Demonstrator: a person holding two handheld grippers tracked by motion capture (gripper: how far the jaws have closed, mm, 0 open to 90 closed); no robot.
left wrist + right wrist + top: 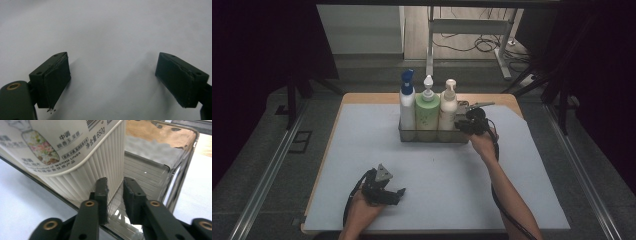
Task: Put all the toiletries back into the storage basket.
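Observation:
A clear plastic bin [432, 136] stands at the back middle of the white mat [362, 150]. In it stand a white bottle with a blue spray top [407, 107], a green pump bottle [427, 112] and a cream pump bottle [448, 110]. My right gripper [461, 125] is at the bin's right end. In the right gripper view its jaws [115, 187] stand a little apart astride the bin's clear wall [182, 170], beside the ribbed cream bottle [75, 157], and the pads do not press on anything. My left gripper [398, 196] rests near the front edge, open wide over bare mat [112, 75].
The mat covers a wooden table [362, 97] whose edge shows at the back. Metal rails [272, 165] run along both sides of the table. A desk frame and cables [482, 42] lie on the floor beyond.

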